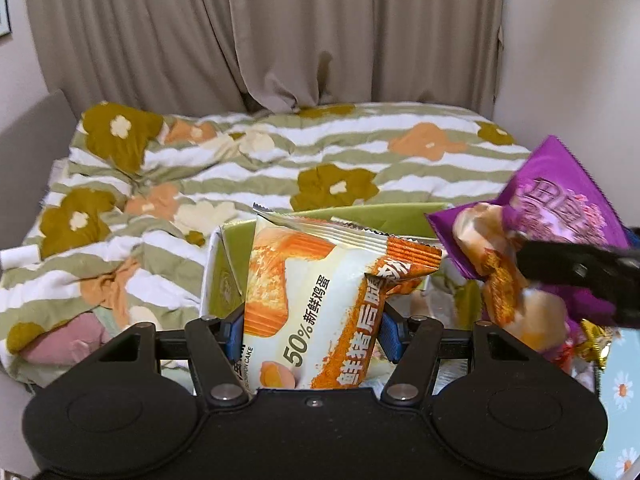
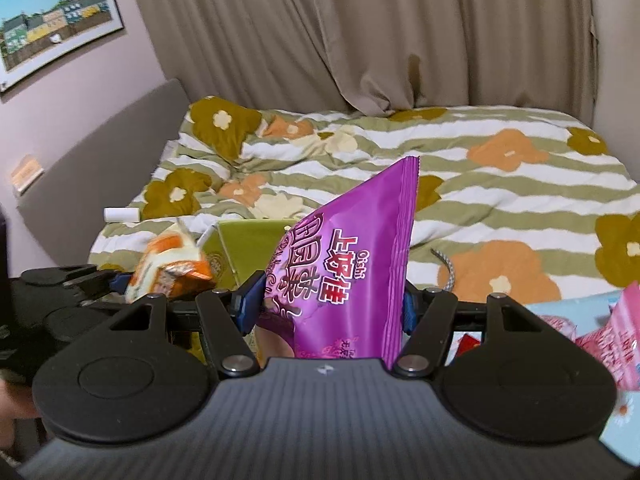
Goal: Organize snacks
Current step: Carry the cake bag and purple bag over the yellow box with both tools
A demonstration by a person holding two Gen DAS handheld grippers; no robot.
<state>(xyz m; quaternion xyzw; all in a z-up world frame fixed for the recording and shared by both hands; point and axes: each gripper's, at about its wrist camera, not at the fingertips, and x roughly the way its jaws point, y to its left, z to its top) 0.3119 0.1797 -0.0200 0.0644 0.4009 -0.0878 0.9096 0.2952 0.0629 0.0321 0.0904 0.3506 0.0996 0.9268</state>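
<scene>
My left gripper [image 1: 312, 334] is shut on an orange-and-white cake packet [image 1: 316, 300], held upright over a green box [image 1: 236, 264]. It also shows in the right wrist view [image 2: 172, 266], left of centre. My right gripper [image 2: 326, 306] is shut on a purple Oishi chip bag [image 2: 356, 264], held upright beside the green box [image 2: 244, 248]. In the left wrist view the purple bag [image 1: 560, 216] and the right gripper's black fingers [image 1: 580, 276] are at the right, close to the cake packet.
A bed with a striped flower-print duvet [image 1: 280, 160] fills the background, beige curtains [image 1: 280, 28] behind it. Pink snack packets [image 2: 612, 332] lie on a light-blue daisy-print surface [image 2: 624, 420] at the right. A braided cable [image 2: 446, 268] and a white roll [image 2: 120, 214] lie on the duvet.
</scene>
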